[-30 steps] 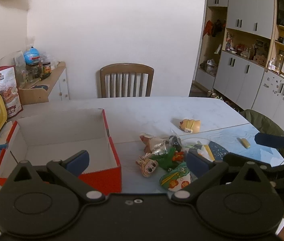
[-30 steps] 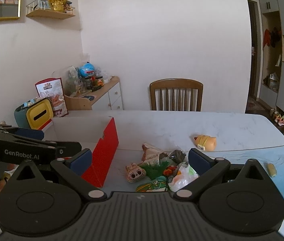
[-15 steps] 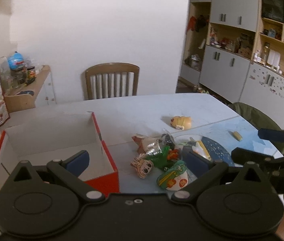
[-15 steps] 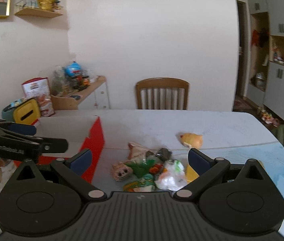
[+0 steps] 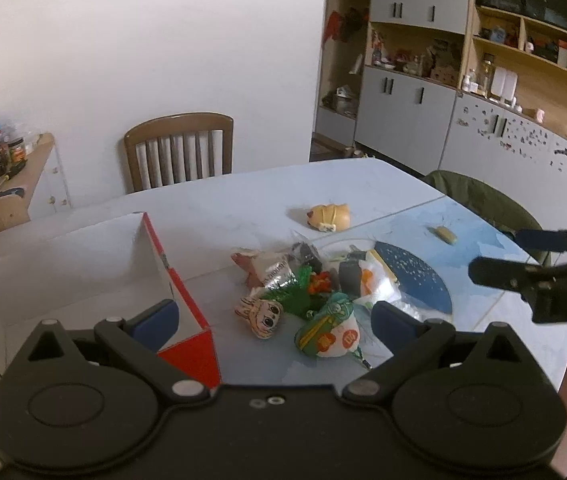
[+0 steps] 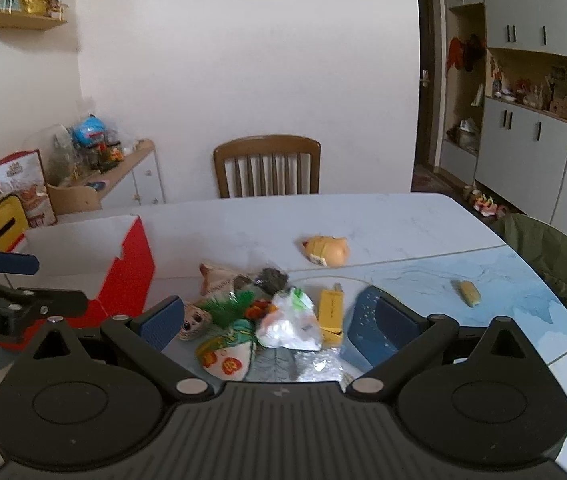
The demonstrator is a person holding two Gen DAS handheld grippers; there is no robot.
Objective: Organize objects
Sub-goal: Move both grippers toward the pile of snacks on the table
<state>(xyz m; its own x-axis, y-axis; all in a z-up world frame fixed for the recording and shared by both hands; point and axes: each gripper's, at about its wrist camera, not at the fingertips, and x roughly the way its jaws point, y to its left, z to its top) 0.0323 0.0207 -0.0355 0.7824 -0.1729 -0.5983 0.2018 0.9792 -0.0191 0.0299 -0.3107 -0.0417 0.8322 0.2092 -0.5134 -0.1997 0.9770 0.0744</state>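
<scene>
A pile of small toys and packets (image 5: pixel 307 292) (image 6: pixel 267 316) lies mid-table, with a cartoon-face doll (image 5: pixel 261 314), a green-and-white pouch (image 5: pixel 329 334) and a yellow box (image 6: pixel 330 314) in it. An orange toy (image 5: pixel 329 216) (image 6: pixel 326 250) lies apart behind the pile. The open red box (image 5: pixel 187 300) (image 6: pixel 129 276) with a white inside stands at the left. My left gripper (image 5: pixel 273 320) is open above the near edge of the pile. My right gripper (image 6: pixel 279 322) is open over the pile too, holding nothing.
A small yellow piece (image 5: pixel 443 234) (image 6: pixel 468 292) lies on the blue mat (image 6: pixel 483 280) at the right. A wooden chair (image 5: pixel 179 152) stands behind the table, a green-covered chair (image 6: pixel 551 256) at the right. A cluttered sideboard (image 6: pixel 115 176) is left, cabinets (image 5: pixel 503 132) right.
Both views have swung to the right and moved closer to the pile. The box now sits further left in both. Both grippers stay open.
</scene>
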